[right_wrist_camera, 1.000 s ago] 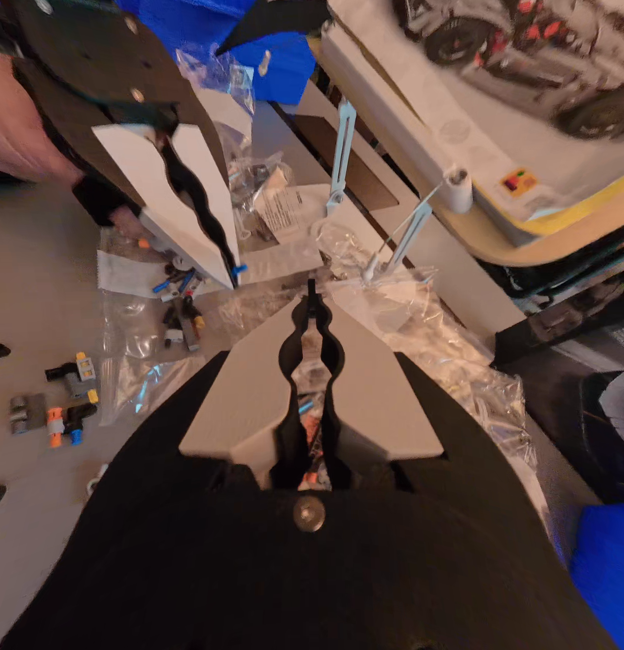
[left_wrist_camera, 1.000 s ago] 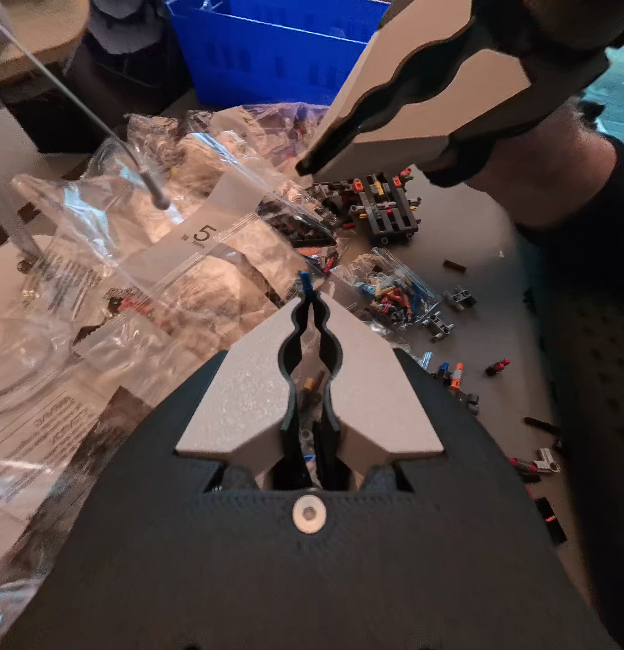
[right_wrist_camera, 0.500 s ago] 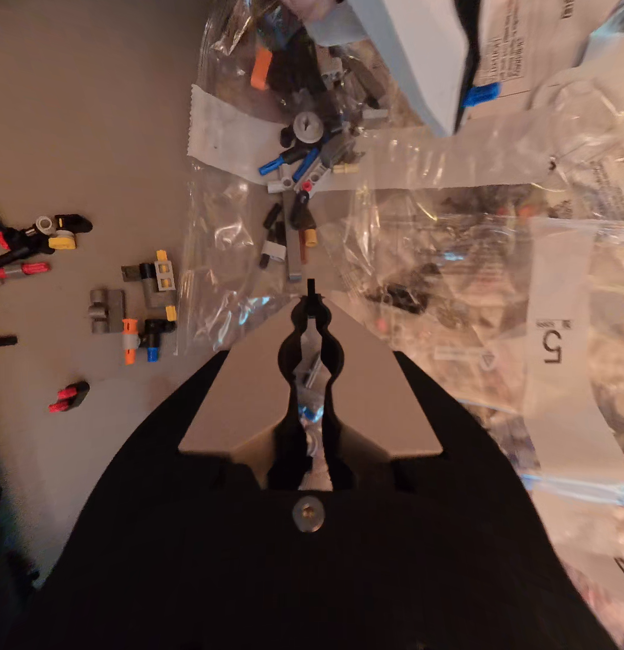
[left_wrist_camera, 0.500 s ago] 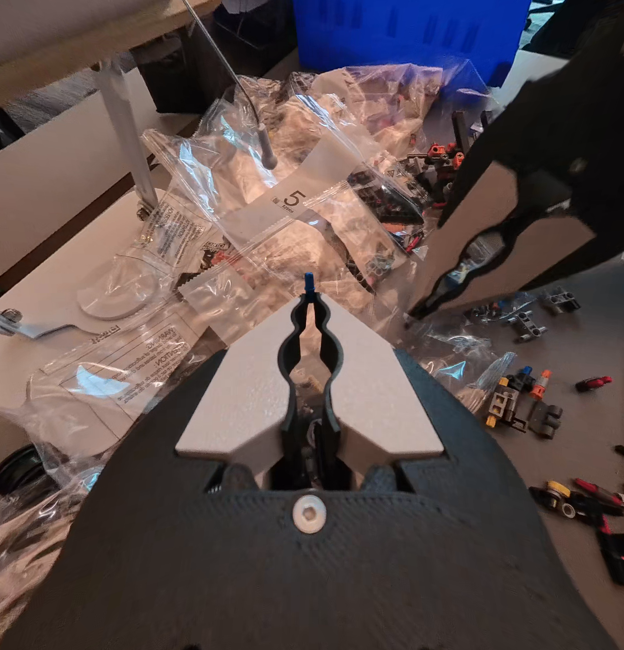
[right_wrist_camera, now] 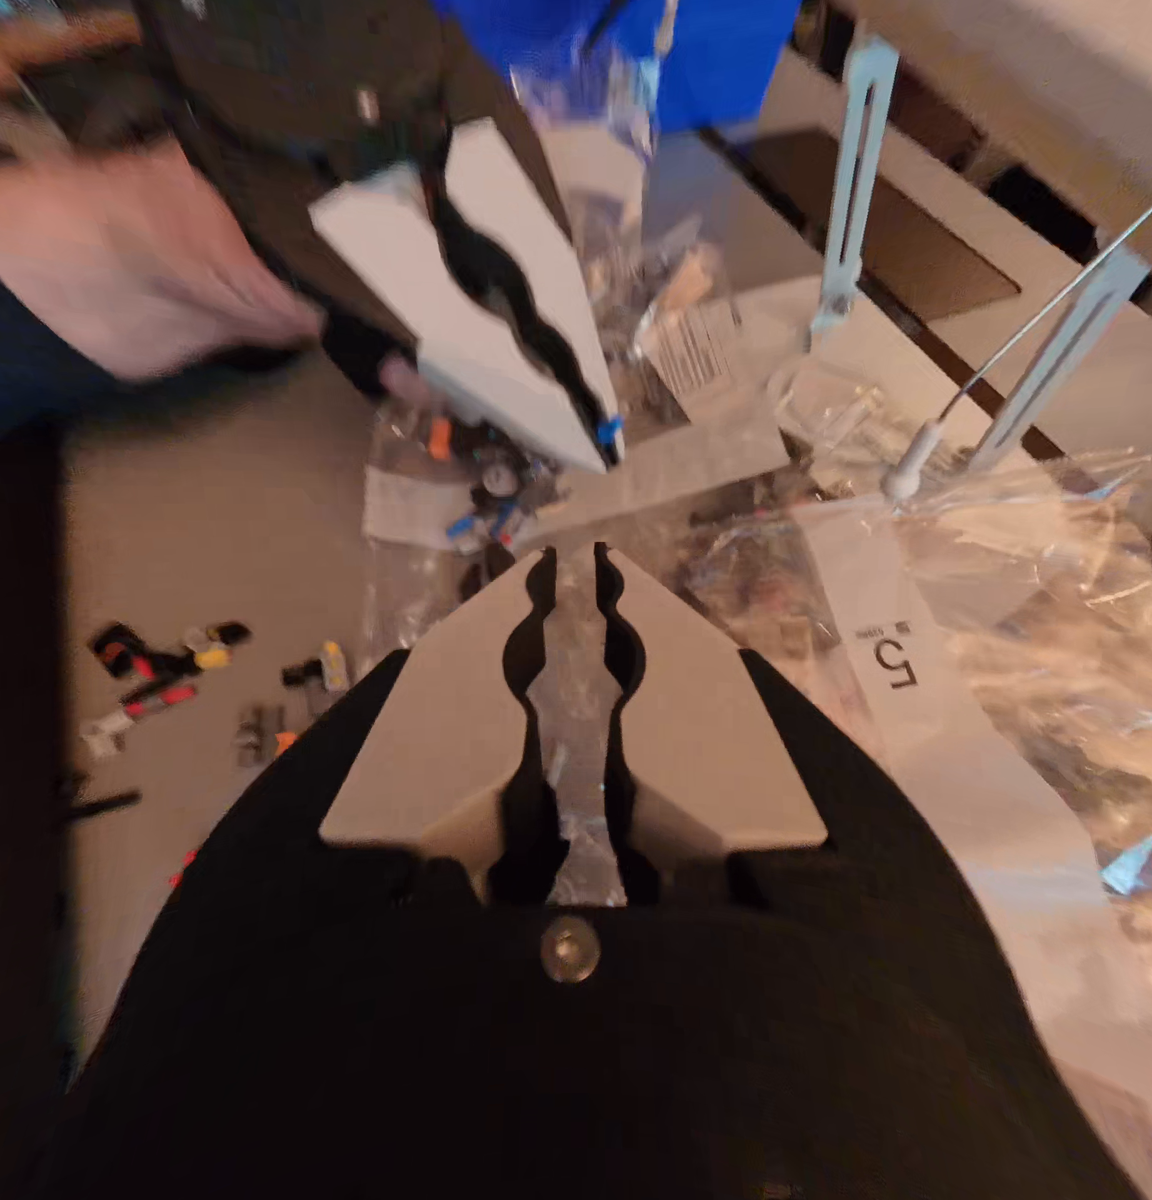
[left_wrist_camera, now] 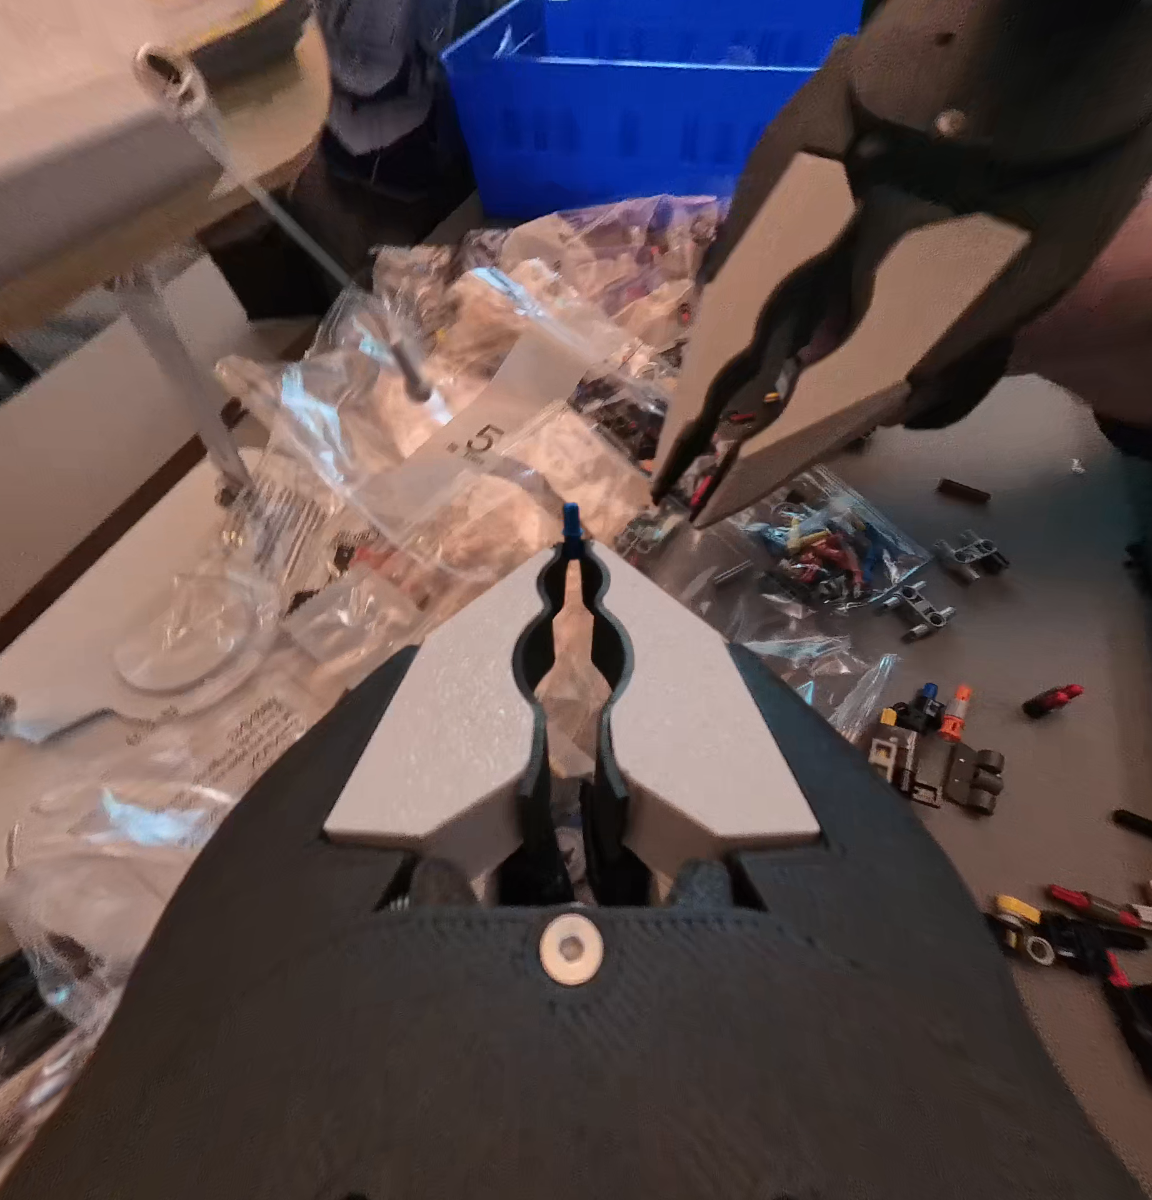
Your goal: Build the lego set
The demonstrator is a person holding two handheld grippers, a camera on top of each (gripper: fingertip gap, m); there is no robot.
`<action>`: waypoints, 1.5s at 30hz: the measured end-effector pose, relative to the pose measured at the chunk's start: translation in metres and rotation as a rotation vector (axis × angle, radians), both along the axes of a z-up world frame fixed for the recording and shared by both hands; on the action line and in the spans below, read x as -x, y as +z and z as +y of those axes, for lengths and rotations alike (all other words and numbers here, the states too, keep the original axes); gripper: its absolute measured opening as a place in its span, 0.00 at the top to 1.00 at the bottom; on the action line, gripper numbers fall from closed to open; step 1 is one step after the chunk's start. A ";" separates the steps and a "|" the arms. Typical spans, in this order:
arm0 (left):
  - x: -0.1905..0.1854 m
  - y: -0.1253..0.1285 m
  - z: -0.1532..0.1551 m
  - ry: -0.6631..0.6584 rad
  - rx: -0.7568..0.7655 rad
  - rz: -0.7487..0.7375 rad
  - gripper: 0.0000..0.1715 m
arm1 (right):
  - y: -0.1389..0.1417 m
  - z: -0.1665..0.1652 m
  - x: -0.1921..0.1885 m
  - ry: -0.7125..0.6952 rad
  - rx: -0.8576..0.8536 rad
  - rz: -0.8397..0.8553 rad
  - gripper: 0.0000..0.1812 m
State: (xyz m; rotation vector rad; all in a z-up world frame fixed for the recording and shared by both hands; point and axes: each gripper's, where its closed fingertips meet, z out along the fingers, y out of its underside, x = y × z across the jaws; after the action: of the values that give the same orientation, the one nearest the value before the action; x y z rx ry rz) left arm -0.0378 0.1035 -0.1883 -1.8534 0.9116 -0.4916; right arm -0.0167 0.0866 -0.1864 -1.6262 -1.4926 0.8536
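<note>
Grey tabletop fills the right of the left wrist view, scattered with small loose lego pieces, and its far side is heaped with clear plastic bags of parts, one of them bearing a white strip with a printed number. Behind the bags stands a blue bin, and a pale board on thin metal legs overhangs the left edge. Closest to the camera, the left gripper has its jaws drawn together at the tips, pinching a small blue pin that sticks out beyond them, held above the bags. Farther off in that view the right gripper points down at a small bag of mixed coloured pieces, its jaws parted by a narrow gap with nothing between them. A small grey and black sub-assembly with yellow, blue and orange bits lies on the table near the left gripper's right side, and red, black and grey pins lie further right. From the right wrist view, blurred by motion, the right gripper's tips stand slightly apart over crinkled plastic, empty, and the left gripper shows beyond with the blue pin at its tip, above an opened bag of pieces.
</note>
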 end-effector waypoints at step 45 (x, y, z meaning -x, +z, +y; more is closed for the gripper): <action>0.009 -0.004 0.014 0.125 -0.104 0.164 0.91 | -0.072 -0.016 0.010 0.055 0.392 -0.214 0.99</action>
State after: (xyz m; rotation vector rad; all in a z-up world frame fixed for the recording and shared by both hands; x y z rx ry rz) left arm -0.0473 0.1179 -0.1921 -1.8614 0.9058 -0.2136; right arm -0.0265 0.0708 -0.2586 -2.0221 -1.5927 1.0832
